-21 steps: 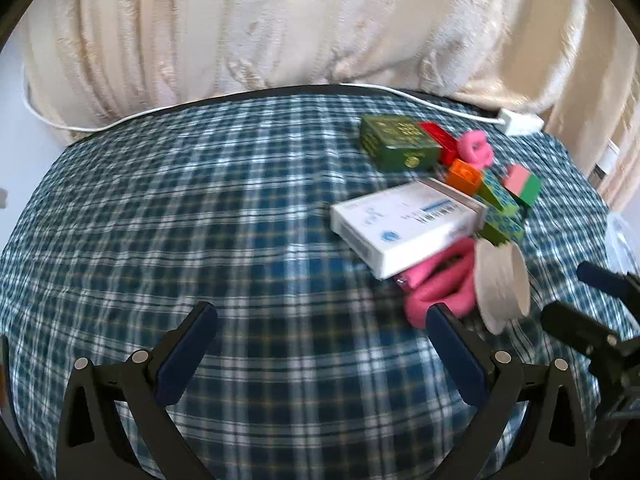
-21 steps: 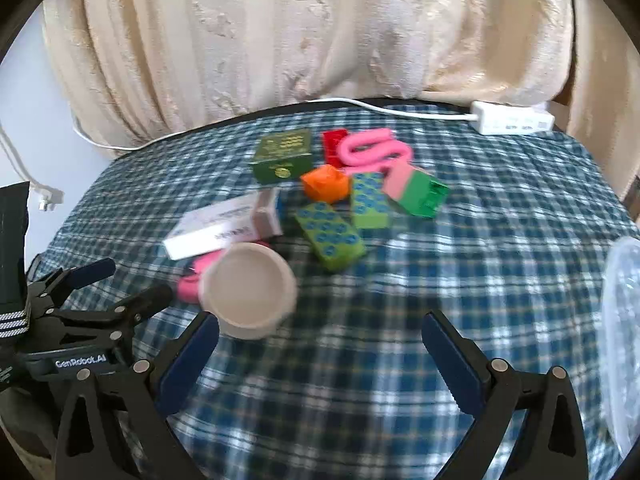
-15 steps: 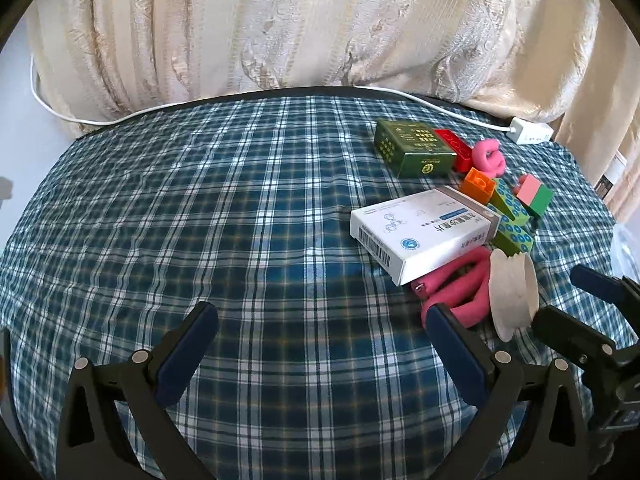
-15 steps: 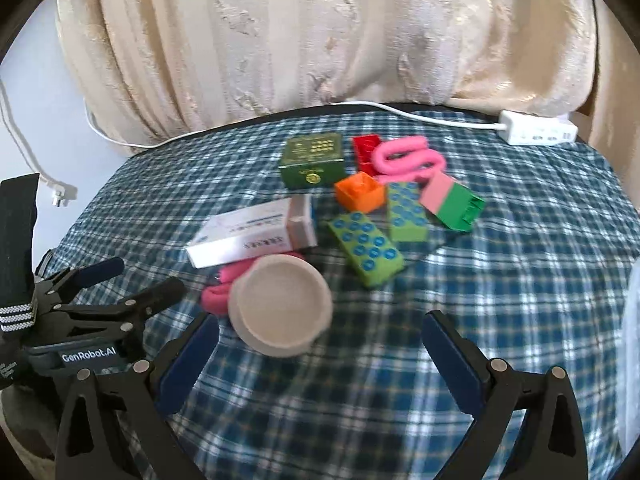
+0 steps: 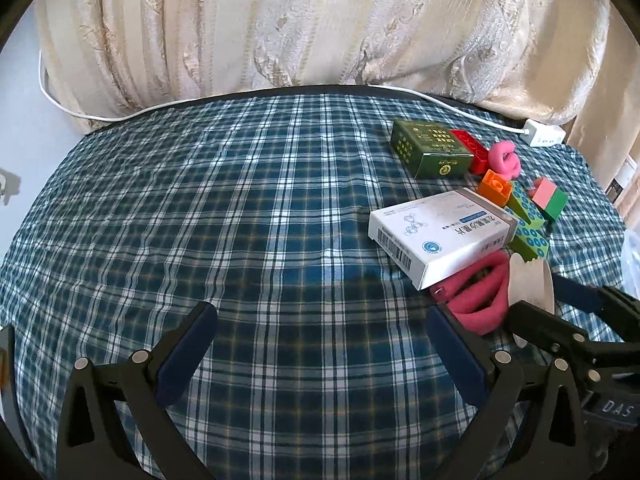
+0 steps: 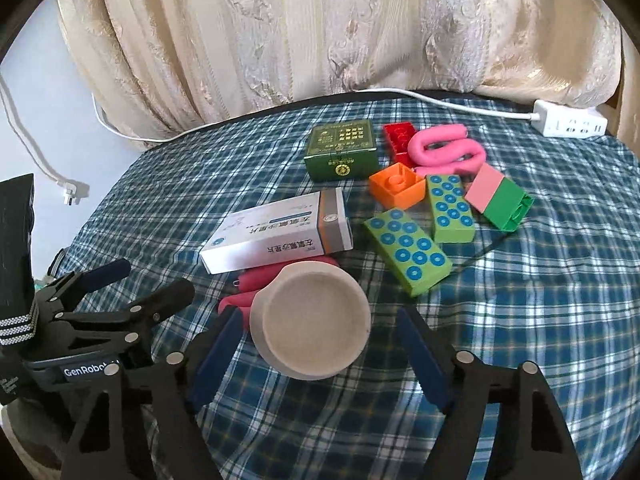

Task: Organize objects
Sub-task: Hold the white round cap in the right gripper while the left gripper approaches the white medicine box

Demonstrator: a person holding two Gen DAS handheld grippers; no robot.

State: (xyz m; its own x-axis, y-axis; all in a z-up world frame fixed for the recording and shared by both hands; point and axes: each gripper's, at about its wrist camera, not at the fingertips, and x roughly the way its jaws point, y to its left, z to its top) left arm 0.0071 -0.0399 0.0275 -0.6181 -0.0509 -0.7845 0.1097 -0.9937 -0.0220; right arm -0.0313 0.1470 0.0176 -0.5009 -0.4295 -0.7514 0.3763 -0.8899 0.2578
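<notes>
A beige round bowl (image 6: pixel 312 324) lies tilted on its side, leaning on a dark pink foam loop (image 6: pixel 256 280). My right gripper (image 6: pixel 320 344) stands around it. Its jaws are closing, and a small gap still shows beside the right pad. Behind the bowl lie a white medicine box (image 6: pixel 276 232), a green box (image 6: pixel 342 152), two green dotted bricks (image 6: pixel 408 256), an orange brick (image 6: pixel 396 188), a red brick (image 6: pixel 398 140), a pink-and-green brick (image 6: pixel 500 198) and a pink foam curl (image 6: pixel 444 152). My left gripper (image 5: pixel 320 344) hangs wide open over bare cloth, left of the pile.
A checked blue cloth (image 5: pixel 200 220) covers the table. A white power strip (image 6: pixel 572 122) and its cable run along the far edge under a cream curtain (image 6: pixel 320 20). Clear plastic (image 5: pixel 632 256) shows at the right edge of the left wrist view.
My right gripper has moved forward onto the bowl and its jaws have narrowed around it. The left gripper stays wide open and has shifted only slightly.
</notes>
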